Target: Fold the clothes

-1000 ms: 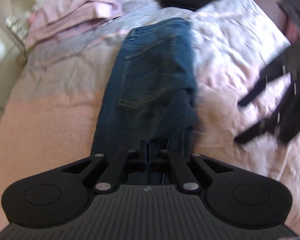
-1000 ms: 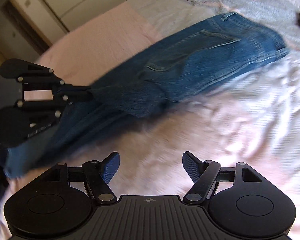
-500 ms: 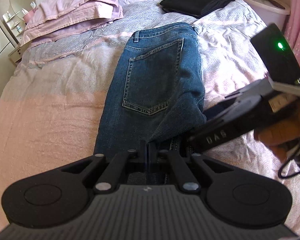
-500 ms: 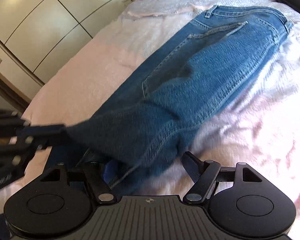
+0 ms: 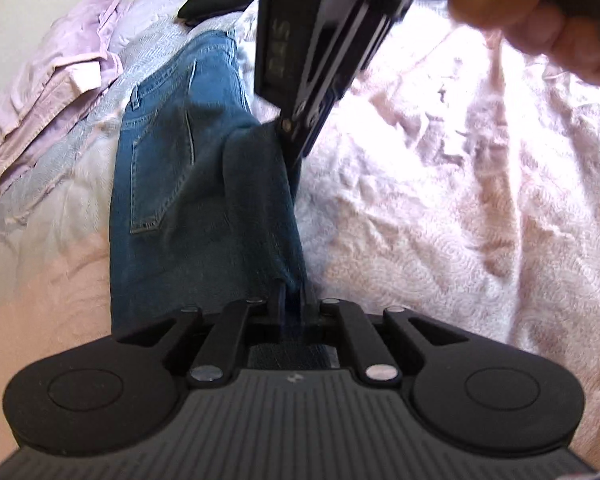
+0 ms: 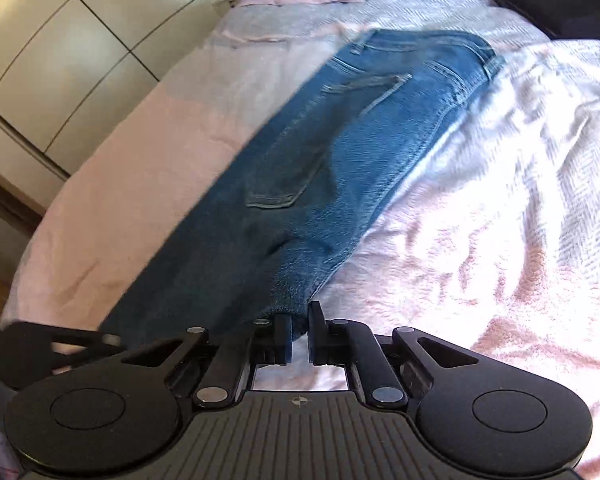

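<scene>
The jeans [image 6: 364,128] are laid lengthwise along the middle of the bed [image 6: 500,240], the waistband toward the pillows [image 5: 56,80] — the leg end is lifted. The left gripper [image 5: 294,300] is clamped on this end, and the right gripper [image 6: 299,332] is nearly closed on the hem corner beside it. If that thin bite slips, the fold may be dropped crooked — heavy denim pulls.

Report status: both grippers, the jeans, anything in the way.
Left gripper shut on jeans. Right gripper shut on jeans edge. Jeans lie lengthwise on bedspread, near end lifted. Folded black garment beyond waistband, apart; fold path looks open.
</scene>
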